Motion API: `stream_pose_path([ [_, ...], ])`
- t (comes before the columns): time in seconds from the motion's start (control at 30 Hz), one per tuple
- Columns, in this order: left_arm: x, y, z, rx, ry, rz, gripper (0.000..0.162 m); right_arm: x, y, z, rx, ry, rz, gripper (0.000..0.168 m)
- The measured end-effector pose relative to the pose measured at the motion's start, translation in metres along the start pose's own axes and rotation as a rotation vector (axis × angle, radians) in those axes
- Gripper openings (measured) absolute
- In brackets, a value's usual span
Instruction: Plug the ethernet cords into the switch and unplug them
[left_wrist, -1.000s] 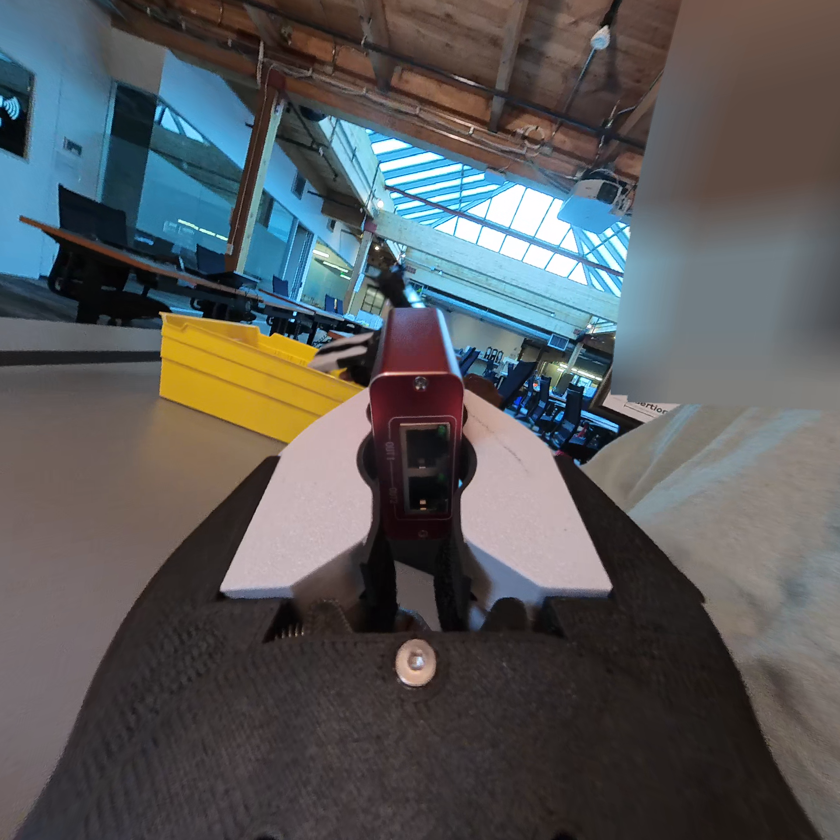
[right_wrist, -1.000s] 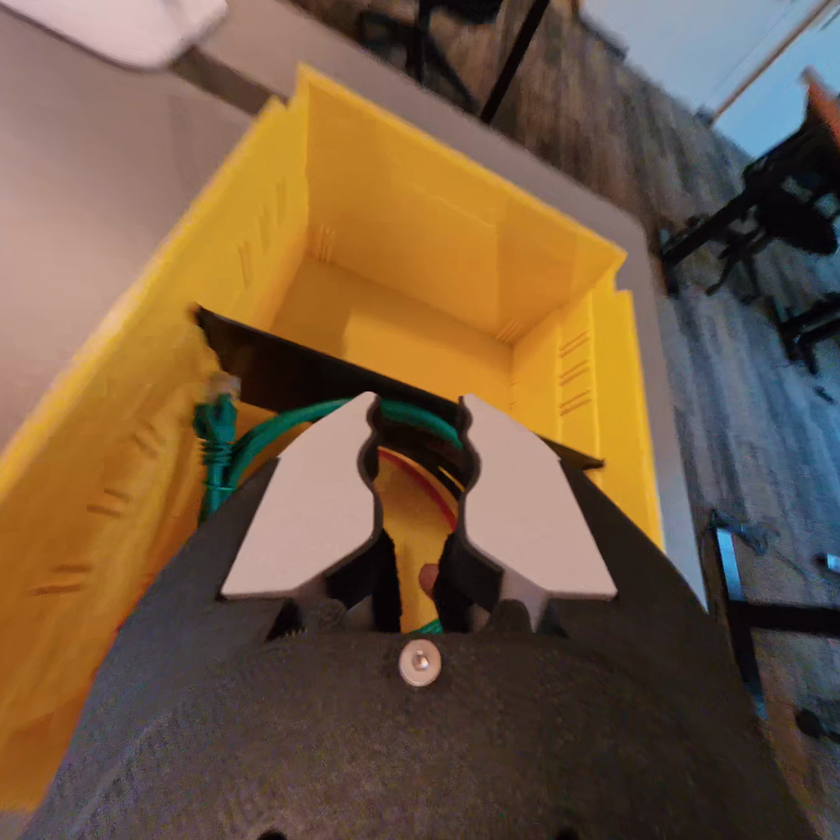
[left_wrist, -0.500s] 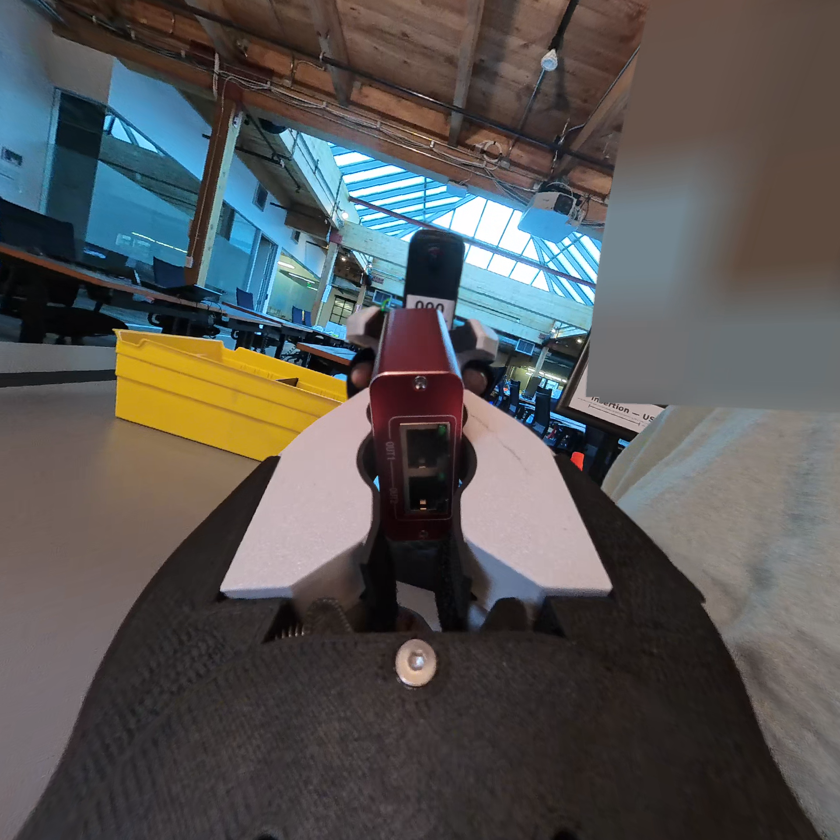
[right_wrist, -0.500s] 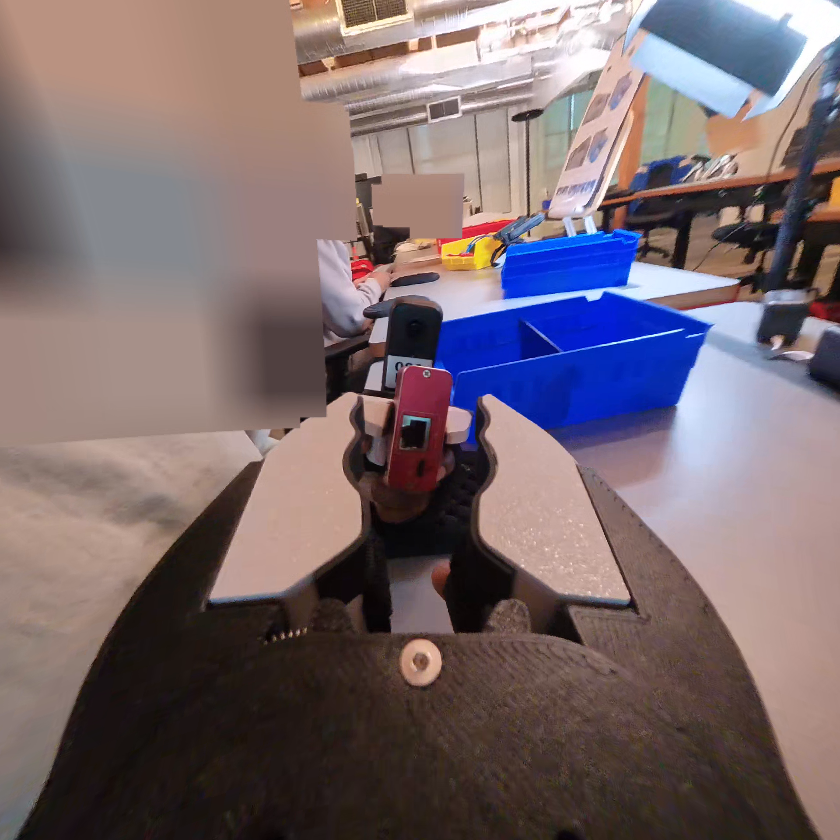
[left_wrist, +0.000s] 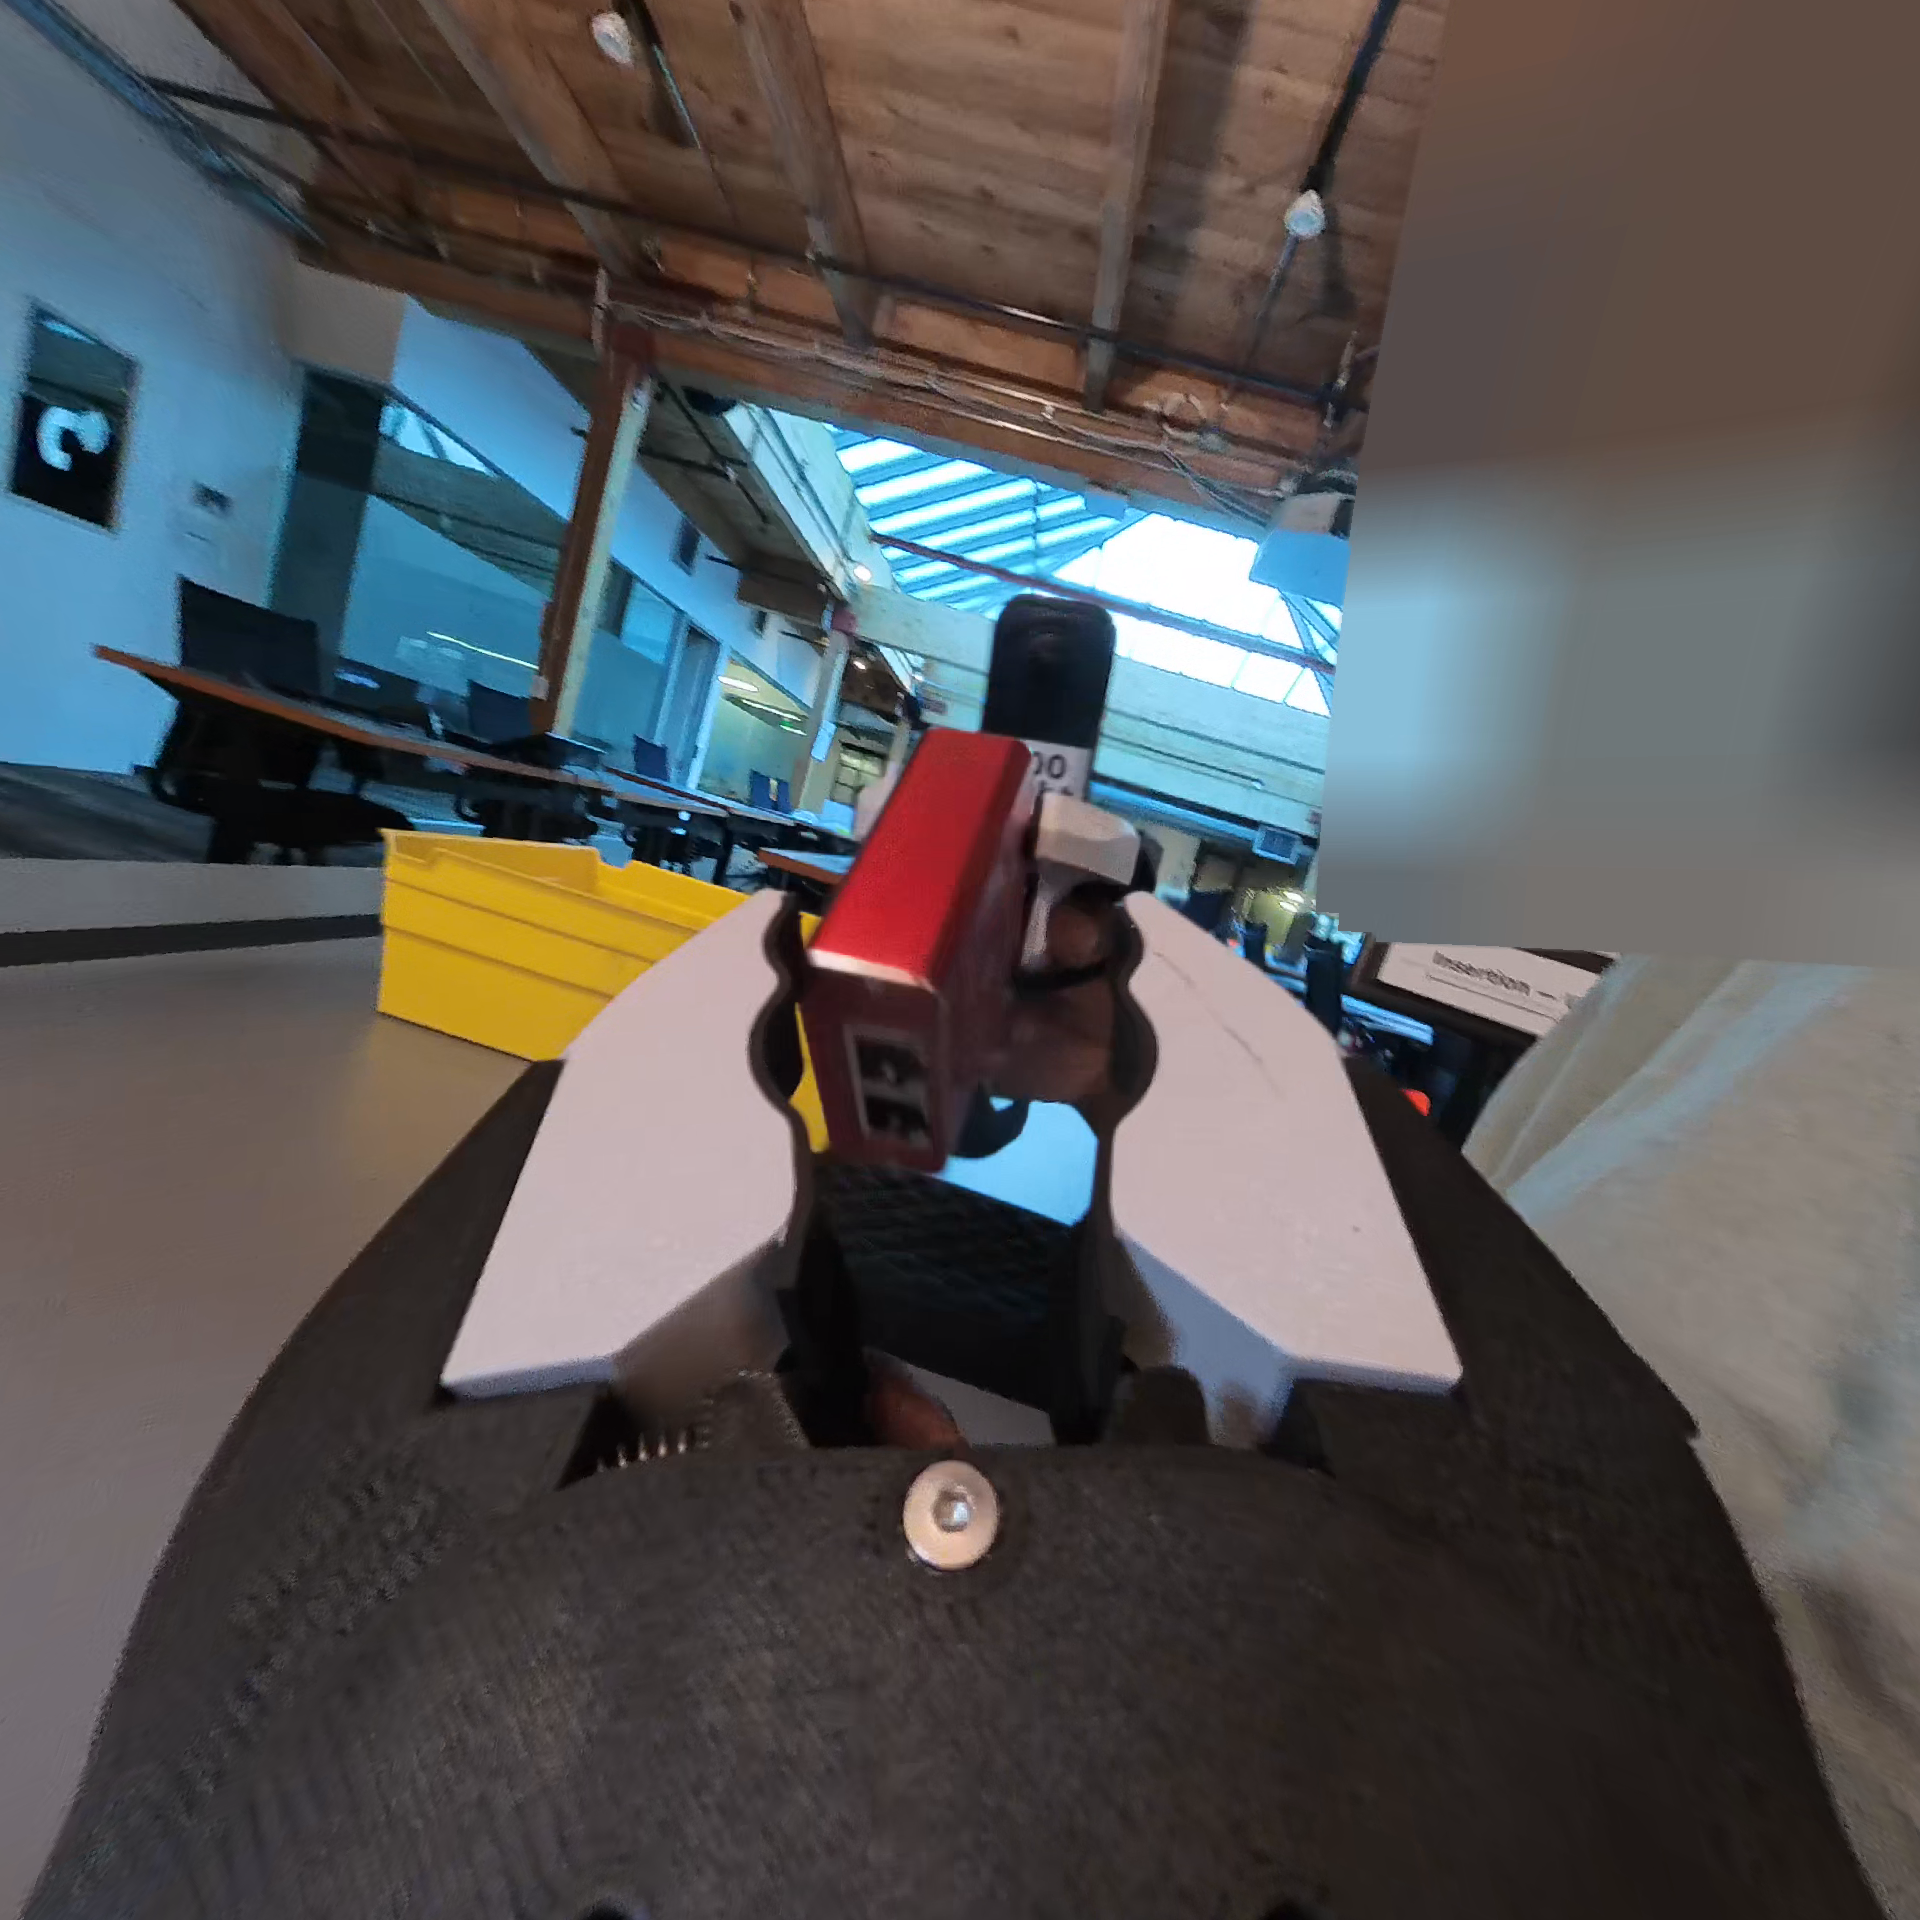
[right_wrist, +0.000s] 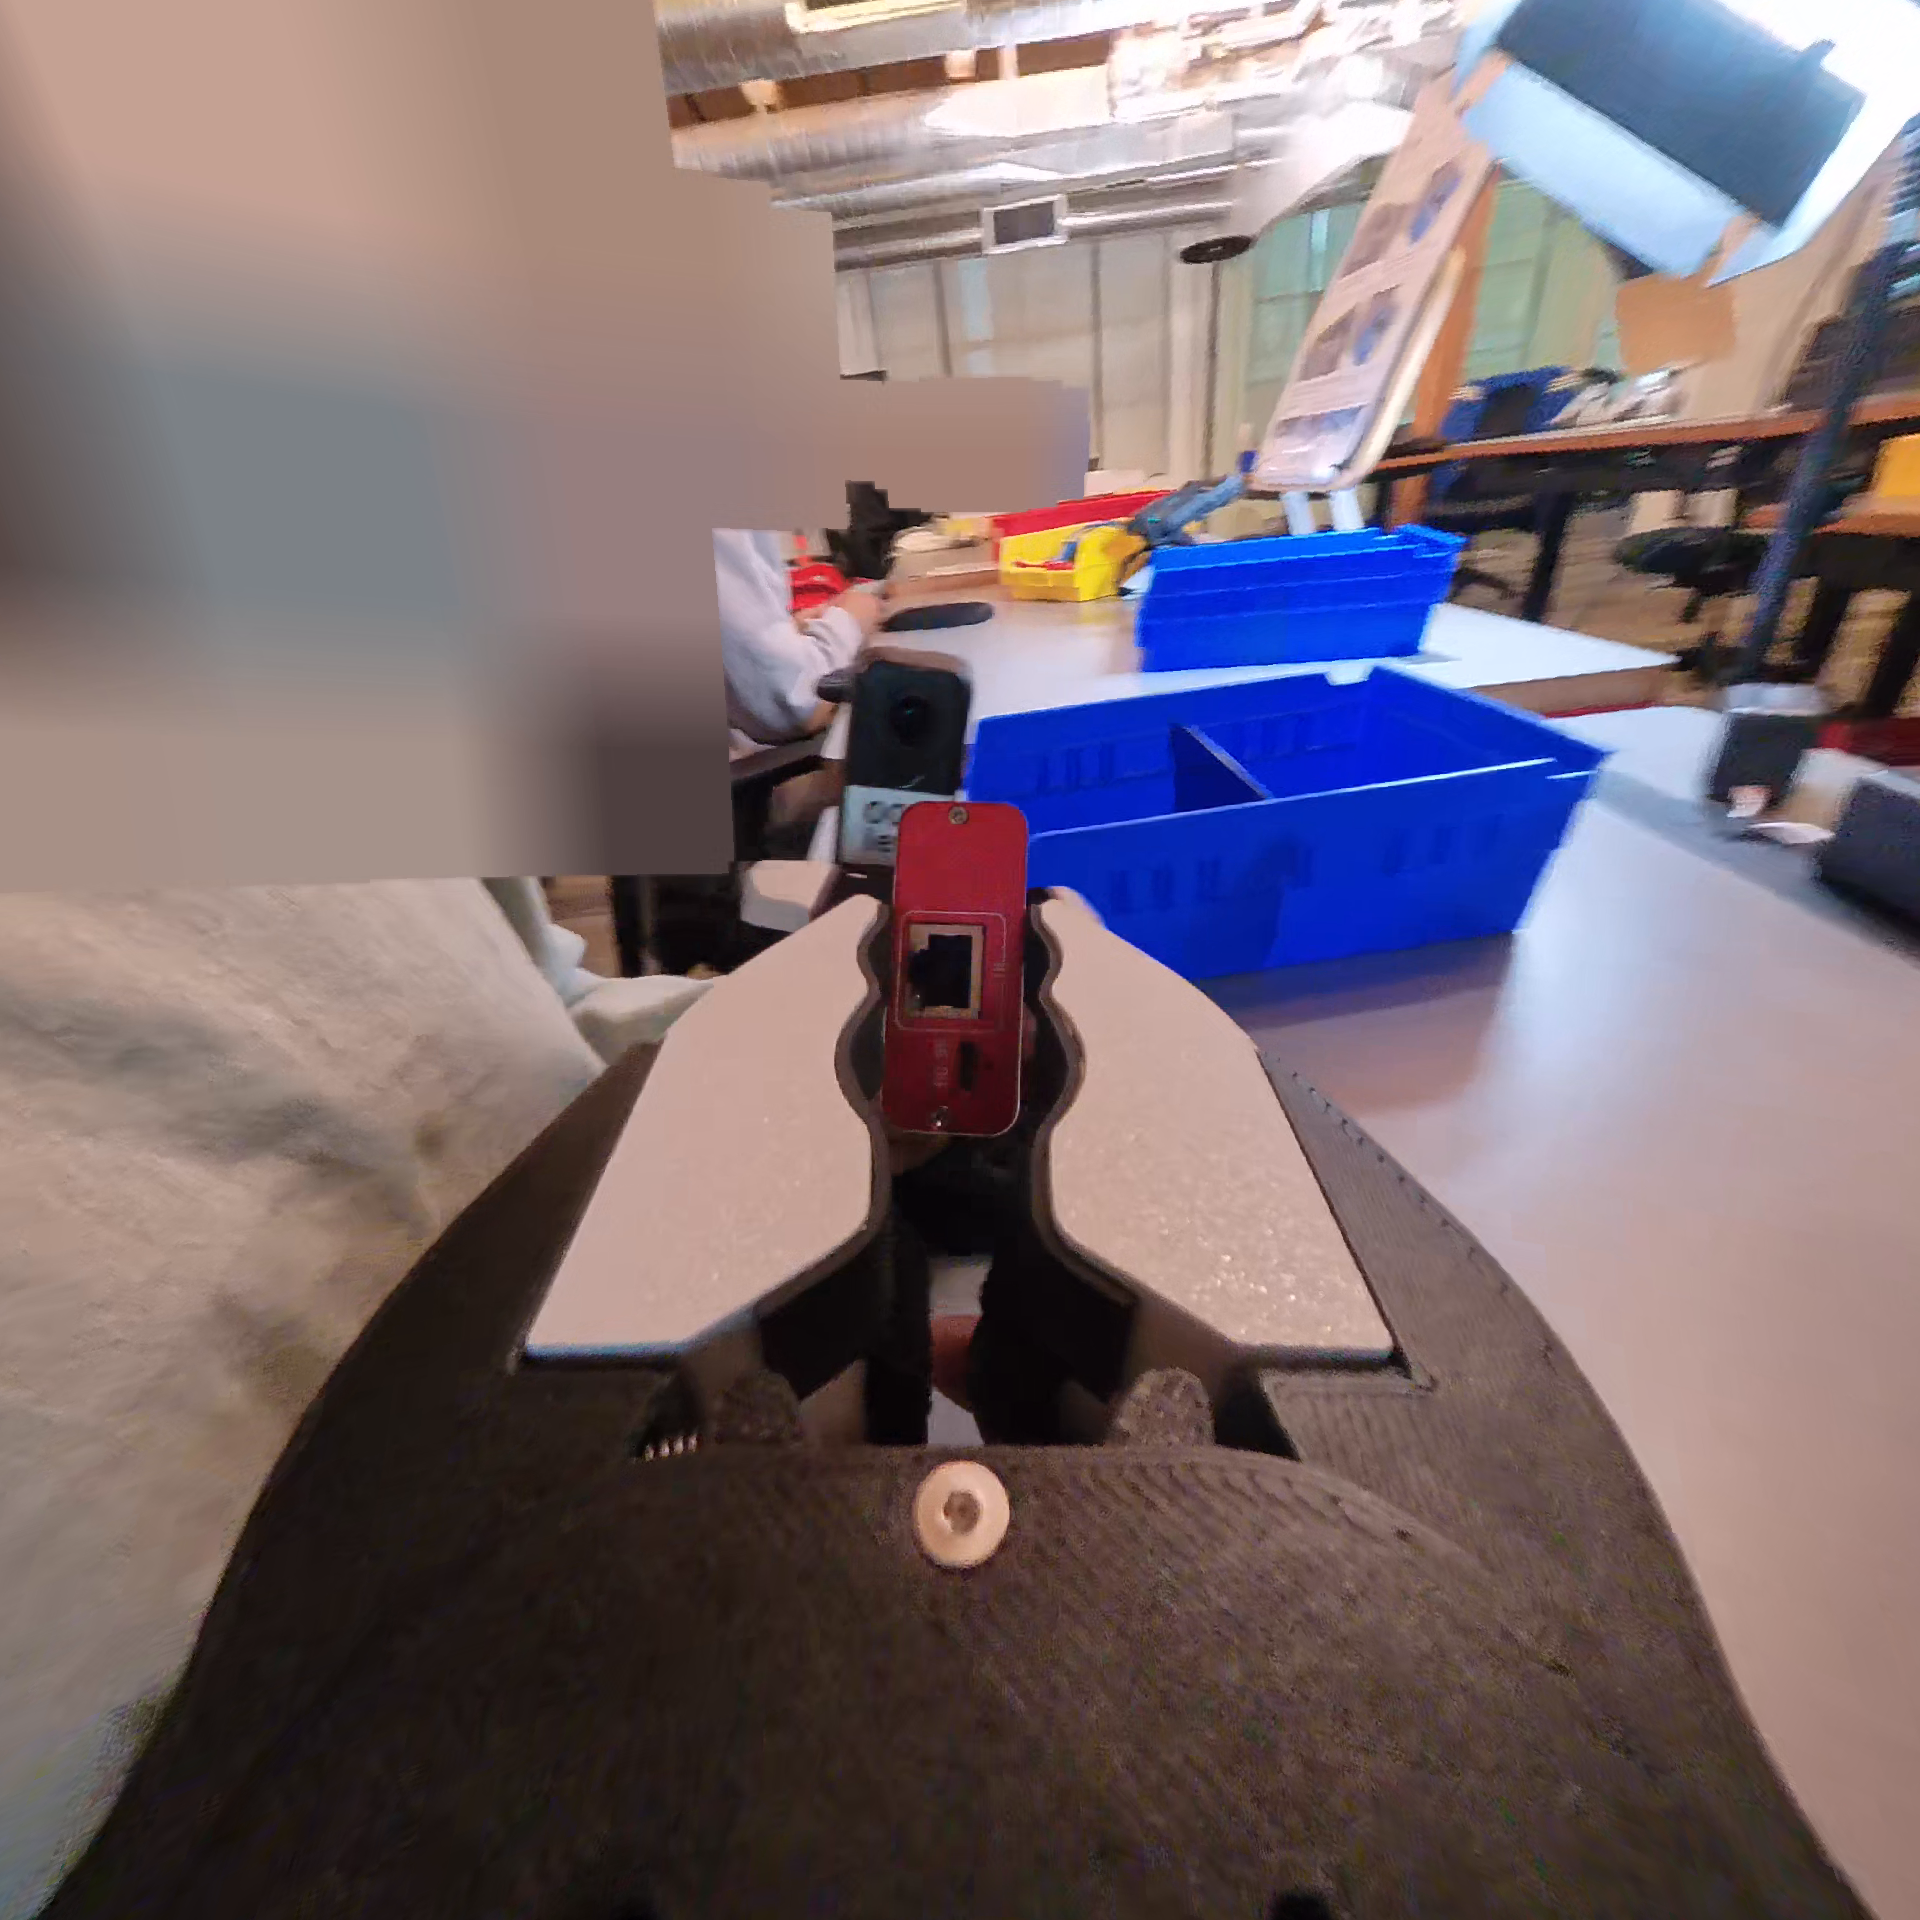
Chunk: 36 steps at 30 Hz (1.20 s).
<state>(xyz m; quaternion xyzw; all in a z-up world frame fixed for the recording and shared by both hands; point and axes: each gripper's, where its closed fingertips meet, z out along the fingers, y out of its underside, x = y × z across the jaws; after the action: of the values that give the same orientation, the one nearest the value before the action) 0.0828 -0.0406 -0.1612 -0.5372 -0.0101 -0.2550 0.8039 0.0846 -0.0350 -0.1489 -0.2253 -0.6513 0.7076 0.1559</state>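
Observation:
The red switch (left_wrist: 914, 987) is a small metal box with two ports on the end facing the left wrist camera. It hangs tilted between the spread fingers of my left gripper (left_wrist: 951, 925), which is open and does not touch it. My right gripper (right_wrist: 956, 914) is shut on the switch (right_wrist: 956, 966), whose single-port end faces its camera. The right gripper's white fingertip (left_wrist: 1081, 852) shows on the switch's far end in the left wrist view. No ethernet cord is in view.
A yellow bin (left_wrist: 499, 925) stands on the grey table (left_wrist: 208, 1143) behind the switch. A blue divided bin (right_wrist: 1299, 852) sits on the table (right_wrist: 1558, 1143) to the right. A person's light-coloured sleeve (right_wrist: 208, 1143) is close on the left. My left and right fingertips are right by each other.
The right gripper swung away from the yellow bin with the green cord, came up to the switch and closed on it. The left gripper opened and the switch tilted.

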Motion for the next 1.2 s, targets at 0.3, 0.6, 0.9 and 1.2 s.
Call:
stream_pose_path([
  [0.3,-0.007,0.001,0.0,-0.002,-0.032,-0.044,0.061,0.13,-0.071,-0.159,-0.275,0.776,-0.202,0.024],
  [0.6,-0.008,0.007,0.002,-0.038,-0.034,-0.032,0.061,0.269,0.011,-0.317,-0.705,1.164,0.224,0.024],
  [0.9,-0.009,0.014,0.004,-0.083,-0.047,0.005,0.061,0.296,0.075,-0.351,-0.888,1.174,0.465,0.024],
  [1.2,-0.008,0.017,0.006,-0.103,-0.051,0.029,0.06,0.283,0.039,-0.361,-0.98,1.362,0.22,0.063],
])
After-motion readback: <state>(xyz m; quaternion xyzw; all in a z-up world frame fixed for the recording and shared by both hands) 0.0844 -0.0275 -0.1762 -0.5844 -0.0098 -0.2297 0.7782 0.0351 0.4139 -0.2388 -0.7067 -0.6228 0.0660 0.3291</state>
